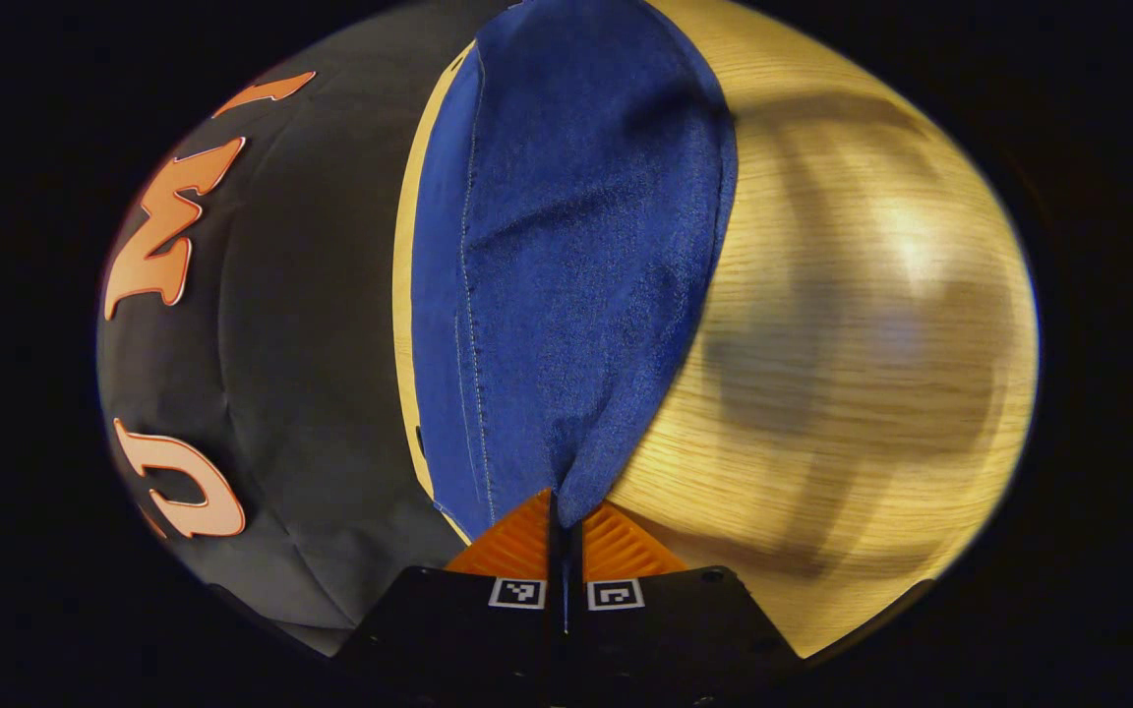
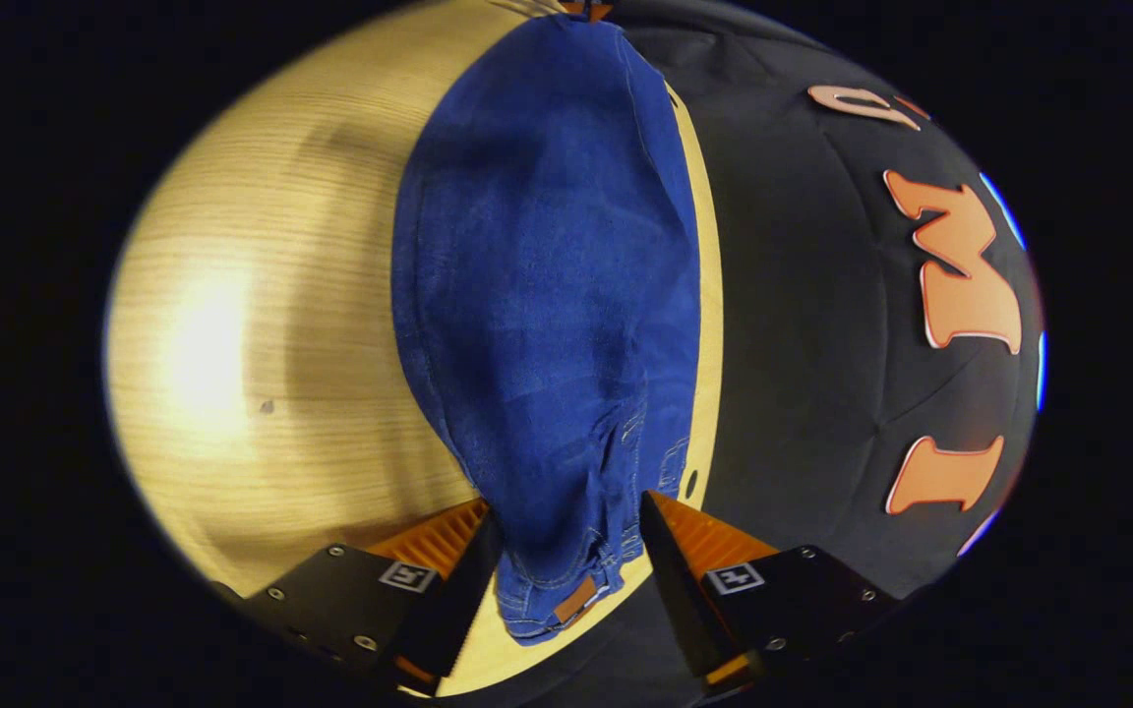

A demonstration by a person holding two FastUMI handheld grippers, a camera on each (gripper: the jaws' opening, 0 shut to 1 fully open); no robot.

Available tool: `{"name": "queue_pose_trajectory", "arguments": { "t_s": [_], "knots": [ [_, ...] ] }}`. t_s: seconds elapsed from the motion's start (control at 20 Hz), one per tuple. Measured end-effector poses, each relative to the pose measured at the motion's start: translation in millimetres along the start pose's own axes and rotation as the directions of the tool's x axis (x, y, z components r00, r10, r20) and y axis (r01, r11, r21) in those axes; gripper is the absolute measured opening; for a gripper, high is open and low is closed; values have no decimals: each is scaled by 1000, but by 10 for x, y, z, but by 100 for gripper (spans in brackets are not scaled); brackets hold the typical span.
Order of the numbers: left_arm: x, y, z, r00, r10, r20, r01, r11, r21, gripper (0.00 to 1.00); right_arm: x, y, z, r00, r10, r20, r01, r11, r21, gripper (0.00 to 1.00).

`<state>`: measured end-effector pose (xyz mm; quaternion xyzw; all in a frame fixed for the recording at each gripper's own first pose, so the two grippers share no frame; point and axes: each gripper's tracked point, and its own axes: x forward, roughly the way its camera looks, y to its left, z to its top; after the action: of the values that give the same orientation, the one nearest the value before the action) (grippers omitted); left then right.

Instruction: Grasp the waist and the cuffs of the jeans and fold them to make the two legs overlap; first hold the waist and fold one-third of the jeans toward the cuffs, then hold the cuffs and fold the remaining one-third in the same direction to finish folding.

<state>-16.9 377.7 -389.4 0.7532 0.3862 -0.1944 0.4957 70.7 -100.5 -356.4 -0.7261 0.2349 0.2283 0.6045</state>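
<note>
The jeans (image 2: pixel 547 295) are seen lying lengthwise on the table (image 2: pixel 262 324), near its far edge by the booth wall, in a narrow strip that suggests the legs are already overlapped. The left gripper (image 1: pixel 566 516) is pinched together on the cuff end (image 1: pixel 571 482), while the right gripper (image 2: pixel 566 551) is held apart, straddling the waist (image 2: pixel 557 590) without pressing on it. Judging from this, the leg-overlap fold is done or nearly done; neither one-third fold is started, and the waist has yet to be clamped for the first.
</note>
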Motion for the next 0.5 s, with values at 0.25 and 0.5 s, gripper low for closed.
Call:
{"name": "queue_pose_trajectory", "arguments": {
  "t_s": [0.25, 0.5],
  "knots": [
    [0, -5, -1, 1000, -20, 14, 20, 999, -28, 1, -63, 7, 34, 1000, -15, -3, 15, 996, -84, 6],
    [-91, -13, 62, 995, -92, 33, 94, 994, -57, 1, -135, 19, -82, 995, 96, -11, -95, 993, 66, 6]
  ]
}}
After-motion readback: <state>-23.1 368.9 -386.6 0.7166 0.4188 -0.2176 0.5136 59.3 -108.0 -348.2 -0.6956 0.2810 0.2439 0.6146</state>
